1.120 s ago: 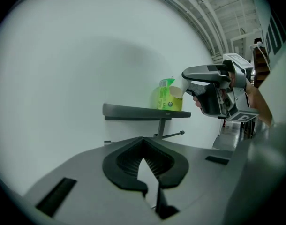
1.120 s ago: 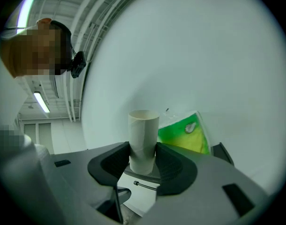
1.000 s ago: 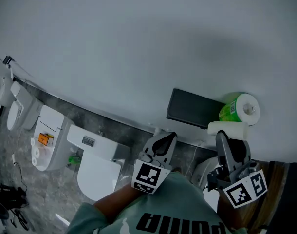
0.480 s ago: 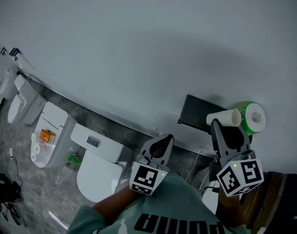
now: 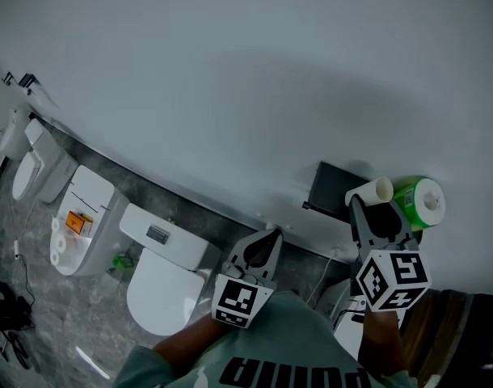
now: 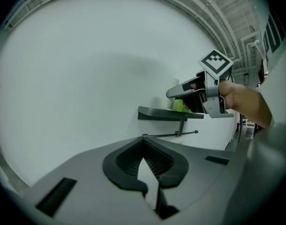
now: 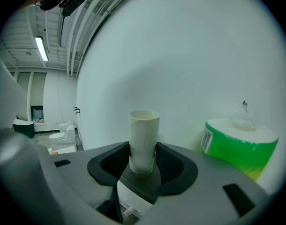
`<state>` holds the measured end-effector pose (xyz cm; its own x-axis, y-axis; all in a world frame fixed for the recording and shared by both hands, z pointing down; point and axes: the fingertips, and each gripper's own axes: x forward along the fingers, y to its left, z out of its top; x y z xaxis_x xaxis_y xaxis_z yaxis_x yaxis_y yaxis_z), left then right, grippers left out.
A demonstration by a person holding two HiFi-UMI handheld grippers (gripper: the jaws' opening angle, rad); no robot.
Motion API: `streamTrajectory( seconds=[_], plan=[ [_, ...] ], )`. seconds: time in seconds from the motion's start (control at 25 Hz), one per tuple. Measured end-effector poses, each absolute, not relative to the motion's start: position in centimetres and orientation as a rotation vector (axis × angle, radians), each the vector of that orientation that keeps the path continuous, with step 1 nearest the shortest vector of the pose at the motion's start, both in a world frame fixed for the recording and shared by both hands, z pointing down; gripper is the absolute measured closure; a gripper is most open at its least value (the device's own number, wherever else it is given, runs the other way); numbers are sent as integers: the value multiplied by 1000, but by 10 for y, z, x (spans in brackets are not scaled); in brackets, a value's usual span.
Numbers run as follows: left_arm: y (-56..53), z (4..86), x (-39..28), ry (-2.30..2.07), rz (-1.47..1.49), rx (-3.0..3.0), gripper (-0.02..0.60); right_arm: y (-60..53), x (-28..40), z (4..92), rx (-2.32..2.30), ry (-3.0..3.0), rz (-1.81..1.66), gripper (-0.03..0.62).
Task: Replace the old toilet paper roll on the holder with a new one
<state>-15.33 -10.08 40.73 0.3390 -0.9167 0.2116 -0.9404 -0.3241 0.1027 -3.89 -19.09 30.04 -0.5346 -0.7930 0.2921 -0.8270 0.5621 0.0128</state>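
My right gripper (image 5: 366, 208) is shut on an empty cardboard tube (image 5: 370, 191), which stands upright between its jaws in the right gripper view (image 7: 143, 137). It hovers at the black wall shelf of the holder (image 5: 334, 191). Just to its right a new roll in green wrap (image 5: 422, 204) lies on that shelf (image 7: 239, 142). In the left gripper view the holder's thin rod (image 6: 173, 135) under the shelf (image 6: 169, 114) is bare. My left gripper (image 5: 270, 236) is lower and to the left, away from the shelf, shut with nothing in it (image 6: 146, 163).
The white wall fills most of the view. Along its foot stand three toilets: one (image 5: 162, 273) below the left gripper, another (image 5: 81, 225) further left, a third (image 5: 28, 172) at the far left. A wooden surface (image 5: 457, 330) shows at bottom right.
My right gripper has moved up to the shelf and rolled, so the tube no longer lies crosswise but shows its open end. The left gripper has shifted slightly.
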Motion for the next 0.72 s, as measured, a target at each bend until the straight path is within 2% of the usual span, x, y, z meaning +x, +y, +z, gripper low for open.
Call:
streamTrajectory(
  seconds=[0.48, 0.72],
  plan=[
    [-100, 416, -146, -1620, 174, 2407, 578, -195, -51, 312, 1303, -2508, 183, 410],
    [-107, 415, -129, -1552, 192, 2464, 578, -188, -35, 299, 1370, -2518, 139, 396]
  ],
)
